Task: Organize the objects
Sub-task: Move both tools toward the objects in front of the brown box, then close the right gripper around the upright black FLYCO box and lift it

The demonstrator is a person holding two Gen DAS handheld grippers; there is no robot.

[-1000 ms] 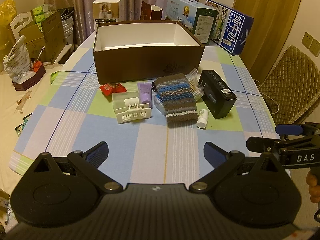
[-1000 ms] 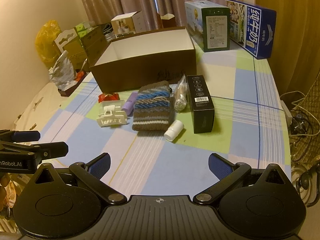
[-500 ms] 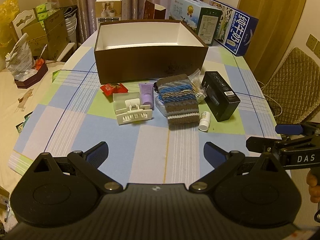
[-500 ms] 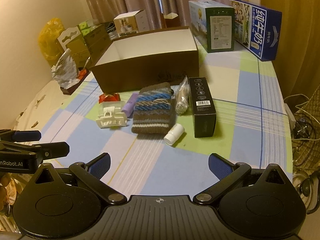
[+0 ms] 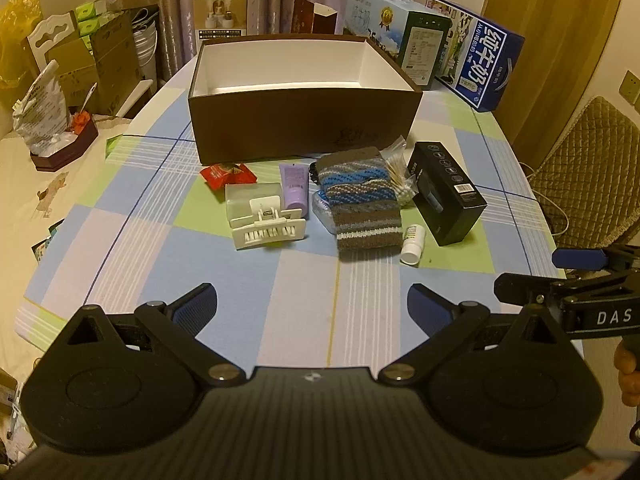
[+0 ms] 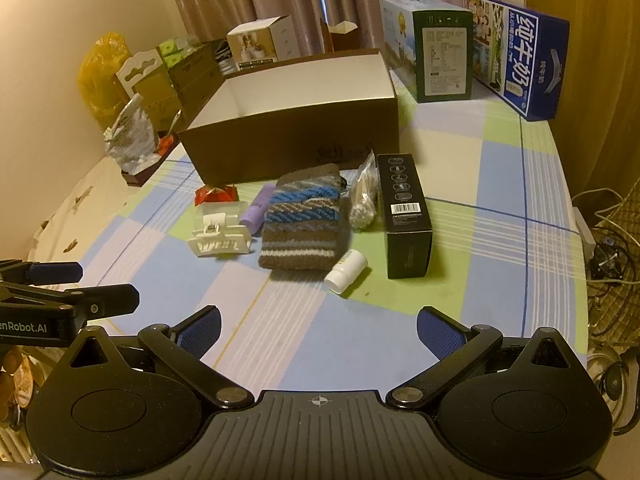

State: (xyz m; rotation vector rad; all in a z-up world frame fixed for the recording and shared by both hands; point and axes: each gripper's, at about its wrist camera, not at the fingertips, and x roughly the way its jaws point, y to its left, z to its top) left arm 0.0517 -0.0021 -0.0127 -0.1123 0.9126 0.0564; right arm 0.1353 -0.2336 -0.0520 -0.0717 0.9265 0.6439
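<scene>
1. Left wrist view: we see the brown box (image 5: pixel 304 120) far ahead of our wide-spread jaws, empty inside.
2. Our knitted pouch (image 5: pixel 362 204) lies nearer, ahead of the left gripper (image 5: pixel 312 306).
3. Right gripper (image 6: pixel 318 326), jaws wide and empty, has the white bottle (image 6: pixel 346 270) just ahead.

1. Brown box (image 5: pixel 304 120), white inside, open, upper centre of the frame.
2. Striped knitted pouch (image 5: pixel 362 204) lies flat mid-frame, a white bottle (image 5: pixel 413 244) on its side just right of it.
3. Black carton (image 5: pixel 446 192) lies further right (barcode up).
4. White clip (image 5: pixel 268 228) and purple tube (image 5: pixel 295 190) lie left of centre.
</scene>
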